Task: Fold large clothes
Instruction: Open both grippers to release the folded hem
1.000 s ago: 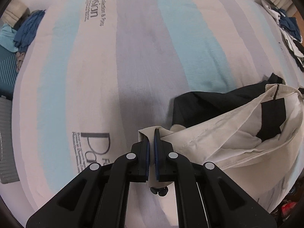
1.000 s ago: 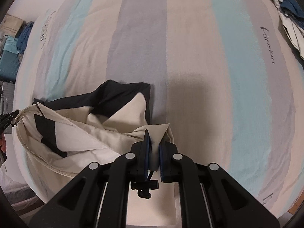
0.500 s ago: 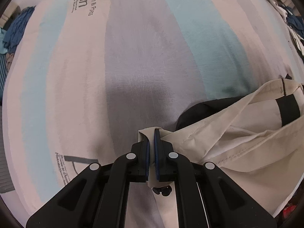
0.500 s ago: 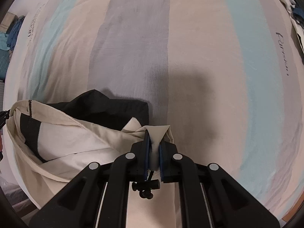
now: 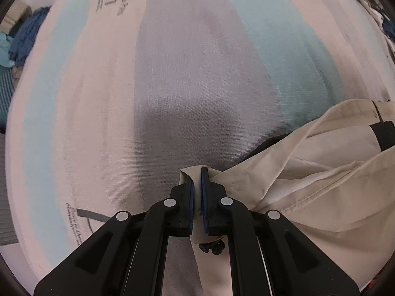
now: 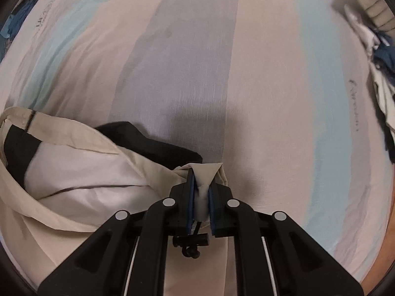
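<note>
A cream garment with black panels [image 5: 321,172] hangs between my two grippers, low over a striped bedsheet [image 5: 197,74]. My left gripper [image 5: 197,180] is shut on one cream corner of it, and the cloth runs off to the right. In the right wrist view the same garment [image 6: 81,167] spreads to the left, with a black part [image 6: 160,148] lying on the sheet [image 6: 259,98]. My right gripper [image 6: 201,180] is shut on its other cream corner.
A pile of blue clothes [image 5: 22,49] lies past the bed's left edge. More white and dark clothes [image 6: 380,74] lie at the right edge of the bed. Wooden floor [image 6: 385,251] shows at the lower right.
Both grippers have moved forward and down toward the sheet, carrying the garment's corners with them. The black part shows less in the left wrist view. Both grips are unchanged.
</note>
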Demonstrator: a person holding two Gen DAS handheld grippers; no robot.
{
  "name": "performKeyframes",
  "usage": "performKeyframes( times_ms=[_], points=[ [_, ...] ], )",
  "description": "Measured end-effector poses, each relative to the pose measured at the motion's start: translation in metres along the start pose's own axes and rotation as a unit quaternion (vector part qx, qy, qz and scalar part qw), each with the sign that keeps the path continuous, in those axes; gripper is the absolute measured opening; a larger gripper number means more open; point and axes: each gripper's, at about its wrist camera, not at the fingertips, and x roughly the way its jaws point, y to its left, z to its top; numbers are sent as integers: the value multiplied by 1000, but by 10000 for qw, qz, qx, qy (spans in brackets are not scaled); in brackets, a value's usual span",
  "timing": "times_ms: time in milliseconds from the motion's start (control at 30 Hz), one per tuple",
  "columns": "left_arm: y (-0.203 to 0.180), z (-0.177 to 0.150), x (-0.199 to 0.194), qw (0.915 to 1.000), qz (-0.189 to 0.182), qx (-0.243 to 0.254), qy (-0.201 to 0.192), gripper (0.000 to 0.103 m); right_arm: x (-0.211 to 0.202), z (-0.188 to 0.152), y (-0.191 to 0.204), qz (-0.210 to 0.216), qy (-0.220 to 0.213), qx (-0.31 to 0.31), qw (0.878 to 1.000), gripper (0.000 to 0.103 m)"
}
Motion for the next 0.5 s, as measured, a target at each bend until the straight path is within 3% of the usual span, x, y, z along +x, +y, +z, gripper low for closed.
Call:
performKeyframes(
  times_ms=[133,167,200,233,267,300,500],
  points=[
    [-4,-5,-17,9998,104,-87,-150,14,-15,-7,-5,154,-259,250,9992,18],
    [-4,-7,-22,9996,73,-149,-214,31,-18,-9,-5,178,-320,295,9989,20],
    [-1,-10,-31,9990,96,-250,-350,73,-21,-10,-6,210,-371,327,9986,26],
    [2,-12,-42,9972,135,-396,-621,89,-26,-12,-6,252,-450,365,9980,29],
    [4,-14,-51,9949,141,-482,-869,96,-31,-12,-5,233,-544,392,9975,45],
    [4,-16,-63,9929,112,-495,-1075,96,-36,-13,-8,223,-680,423,9965,67],
    [-25,-28,-101,9917,13,-119,-1282,96,-89,-15,-1,374,-1502,441,9870,79]
  ],
)
